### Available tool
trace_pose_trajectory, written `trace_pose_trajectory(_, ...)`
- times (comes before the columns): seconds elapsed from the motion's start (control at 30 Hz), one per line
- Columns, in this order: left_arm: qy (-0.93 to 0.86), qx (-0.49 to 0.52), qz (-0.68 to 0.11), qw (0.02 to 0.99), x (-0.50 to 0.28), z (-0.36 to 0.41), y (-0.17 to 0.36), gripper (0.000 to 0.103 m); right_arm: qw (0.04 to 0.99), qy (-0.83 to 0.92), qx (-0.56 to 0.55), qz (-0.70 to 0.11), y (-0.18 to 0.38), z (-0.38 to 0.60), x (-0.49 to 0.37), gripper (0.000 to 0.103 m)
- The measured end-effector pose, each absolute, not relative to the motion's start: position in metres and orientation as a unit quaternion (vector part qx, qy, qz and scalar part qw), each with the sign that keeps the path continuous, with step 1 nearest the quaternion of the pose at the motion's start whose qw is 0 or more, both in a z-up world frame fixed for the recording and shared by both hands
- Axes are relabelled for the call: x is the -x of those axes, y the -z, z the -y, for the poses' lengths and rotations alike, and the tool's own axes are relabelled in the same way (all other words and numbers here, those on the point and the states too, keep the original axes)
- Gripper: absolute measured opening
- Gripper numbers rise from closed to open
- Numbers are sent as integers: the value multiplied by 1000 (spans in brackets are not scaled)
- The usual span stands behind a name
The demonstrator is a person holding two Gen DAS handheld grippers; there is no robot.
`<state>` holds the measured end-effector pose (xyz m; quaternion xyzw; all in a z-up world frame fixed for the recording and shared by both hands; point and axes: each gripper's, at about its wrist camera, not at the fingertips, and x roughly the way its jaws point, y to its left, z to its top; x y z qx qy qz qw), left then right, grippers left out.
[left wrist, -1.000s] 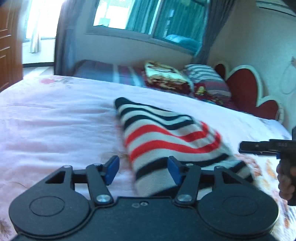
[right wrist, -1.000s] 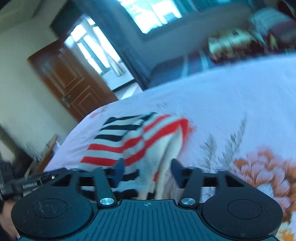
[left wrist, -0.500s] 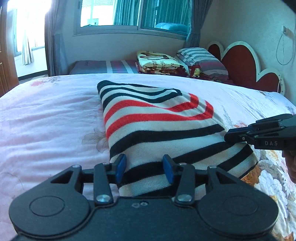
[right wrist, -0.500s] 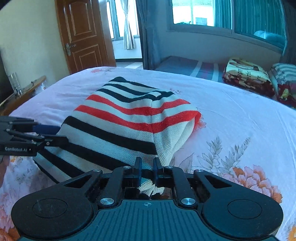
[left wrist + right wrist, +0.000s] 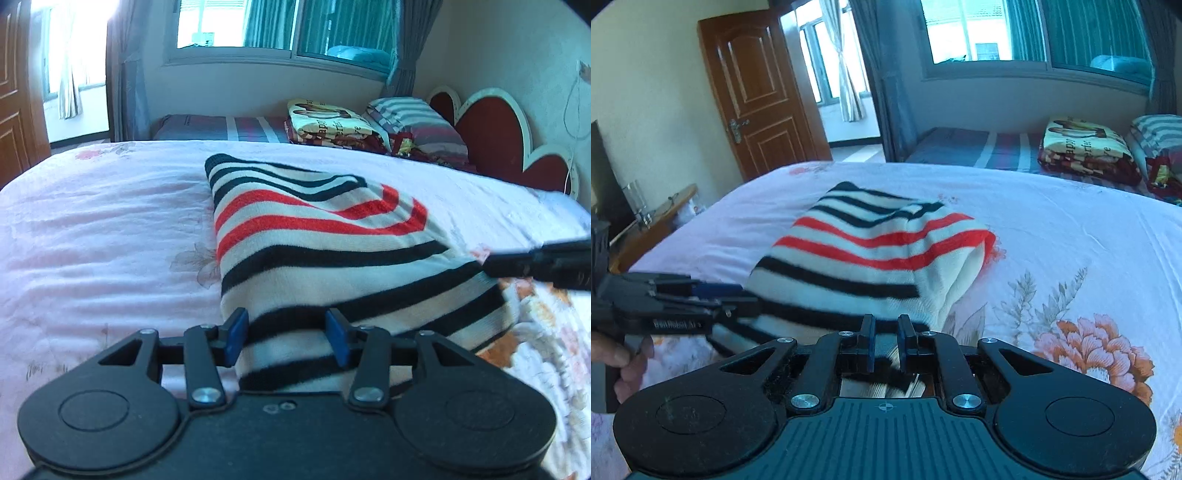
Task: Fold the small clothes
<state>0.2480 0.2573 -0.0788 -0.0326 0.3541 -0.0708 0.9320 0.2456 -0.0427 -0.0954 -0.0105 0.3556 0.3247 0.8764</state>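
Note:
A knit sweater (image 5: 314, 251) with black, red and cream stripes lies folded on the pink floral bed cover (image 5: 92, 240). My left gripper (image 5: 286, 338) is shut on the near left edge of the sweater, with the thick fold filling the space between its blue pads. In the right wrist view the sweater (image 5: 857, 258) runs away from my right gripper (image 5: 885, 343), whose jaws stand nearly together, shut on the near right corner. From that side the left gripper (image 5: 731, 295) shows, held by a hand (image 5: 613, 354). The right gripper (image 5: 491, 264) enters the left wrist view at the sweater's right corner.
Folded blankets (image 5: 332, 122) and a striped pillow (image 5: 413, 118) sit at the far side by a red heart-shaped headboard (image 5: 491, 129). A brown door (image 5: 757, 92) and a low side table (image 5: 657, 214) with a glass stand to the left of the bed.
My right gripper closed from open onto the sweater's corner. My left gripper narrowed onto the near edge. Both have shifted along the bed with the sweater's near edge in them.

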Motion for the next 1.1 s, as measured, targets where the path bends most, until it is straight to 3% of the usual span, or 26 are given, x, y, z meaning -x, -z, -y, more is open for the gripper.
trace_pose_trajectory(0.33,36,19,-374,927,-233,-247,91,48,864,-300,-2,-404,130,42,-254,12)
trace_pose_trajectory(0.47,22,26,-366,930,-220,-245,81,47,877,-282,-17,-390,109,52,-240,12)
trace_pose_trajectory(0.53,20,26,-354,935,-201,-241,70,55,885,-275,-18,-375,93,63,-220,12)
trace_pose_trajectory(0.57,19,27,-347,937,-189,-238,65,58,887,-273,-16,-372,87,69,-209,17)
trace_pose_trajectory(0.6,17,29,-341,940,-176,-235,61,67,893,-269,-15,-361,80,76,-195,47)
trace_pose_trajectory(0.67,10,33,-325,945,-149,-229,53,76,908,-266,-22,-324,68,92,-165,85)
trace_pose_trajectory(0.77,7,37,-324,945,-113,-217,46,78,911,-255,-24,-325,56,107,-124,85)
trace_pose_trajectory(0.8,3,38,-326,944,-101,-212,45,86,913,-245,-23,-326,53,111,-111,86)
trace_pose_trajectory(0.83,-4,40,-323,945,-88,-207,42,99,917,-231,-25,-325,49,116,-97,92)
trace_pose_trajectory(0.87,-18,39,-313,949,-73,-201,37,103,923,-214,-27,-319,45,121,-82,103)
trace_pose_trajectory(1.1,-31,33,-259,965,14,-165,-7,103,935,-163,-8,-314,16,137,12,103)
